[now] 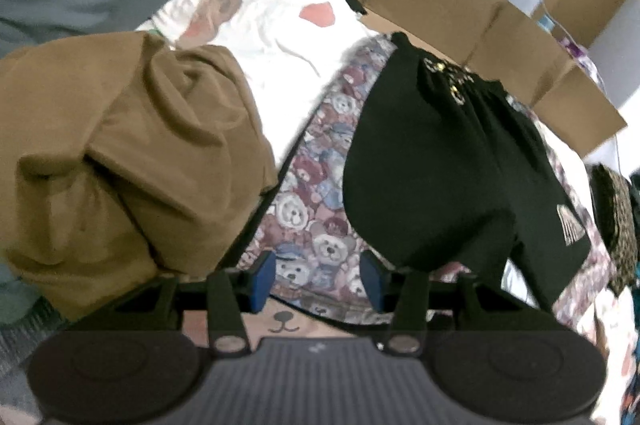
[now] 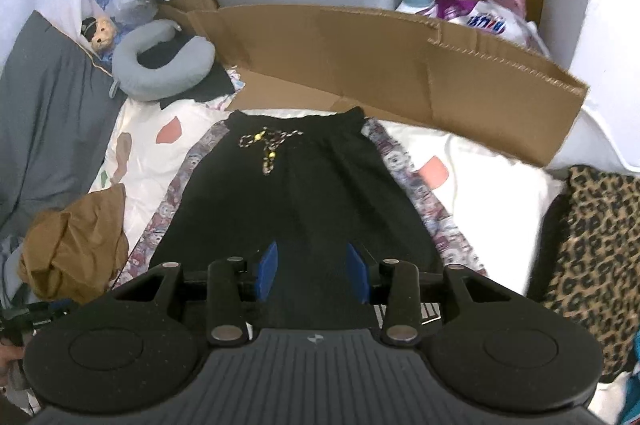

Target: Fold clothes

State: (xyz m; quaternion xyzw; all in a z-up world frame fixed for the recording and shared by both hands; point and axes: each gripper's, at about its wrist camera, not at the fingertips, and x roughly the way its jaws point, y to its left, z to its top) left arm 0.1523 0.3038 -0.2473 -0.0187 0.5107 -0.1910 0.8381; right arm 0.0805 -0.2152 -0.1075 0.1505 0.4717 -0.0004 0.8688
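Black shorts [image 2: 304, 193] with a patterned drawstring [image 2: 266, 145] lie flat on a teddy-bear print cloth [image 2: 404, 169], waistband at the far end. The shorts also show in the left wrist view [image 1: 432, 169], to the right of the teddy-bear cloth [image 1: 312, 193]. My right gripper [image 2: 312, 271] is open, with the near hem of the shorts between its blue pads. My left gripper [image 1: 318, 281] is open and empty over the teddy-bear cloth, just left of the shorts' near corner.
A crumpled brown garment [image 1: 132, 161] lies at the left, also in the right wrist view [image 2: 76, 245]. A cardboard sheet [image 2: 380, 65] stands behind the shorts. A grey neck pillow [image 2: 160, 73], a leopard-print cloth [image 2: 596, 257] and detergent bottles [image 2: 460, 9] surround the white bedding [image 2: 480, 209].
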